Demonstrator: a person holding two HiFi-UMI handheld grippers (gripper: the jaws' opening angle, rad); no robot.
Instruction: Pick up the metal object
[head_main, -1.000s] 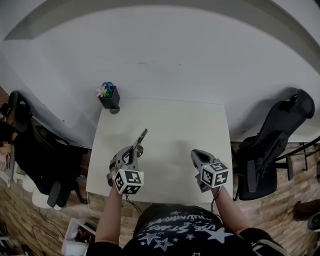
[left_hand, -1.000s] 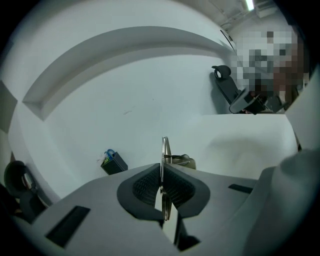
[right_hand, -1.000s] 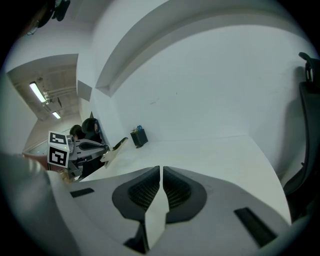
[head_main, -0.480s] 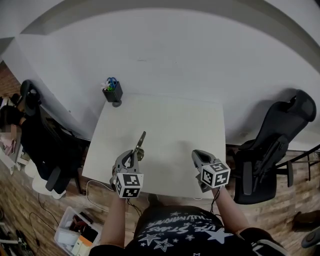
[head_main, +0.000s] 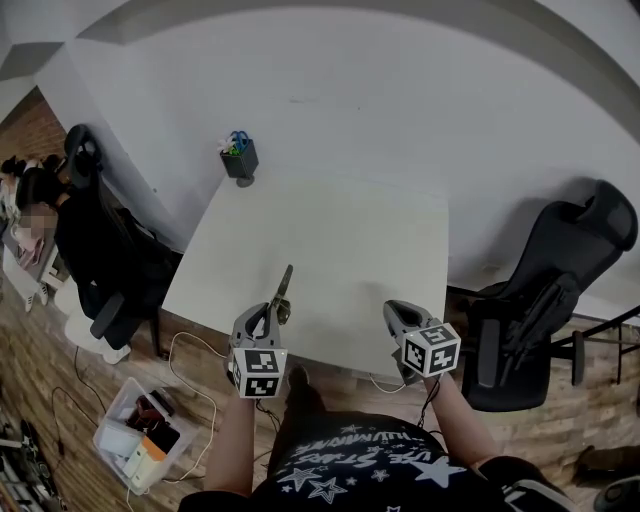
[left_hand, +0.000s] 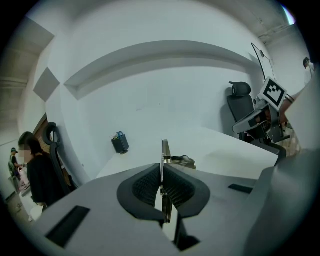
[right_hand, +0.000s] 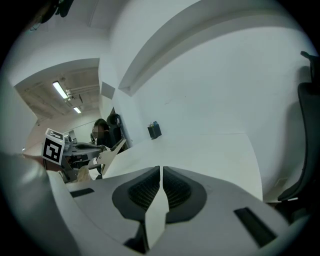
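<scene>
Gripping a metal object (head_main: 283, 287), left tool (head_main: 270, 314) hovers over white table (head_main: 350, 250) beside wall (head_main: 400, 100).

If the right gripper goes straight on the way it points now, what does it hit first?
Probably nothing nearby: the right gripper, shut and empty, points across bare table toward the pen holder at the far corner. That looks first in line, though its height over the table is hard to judge.

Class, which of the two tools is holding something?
The left tool: its jaws clamp the metal object, while the right tool is shut on nothing.
</scene>
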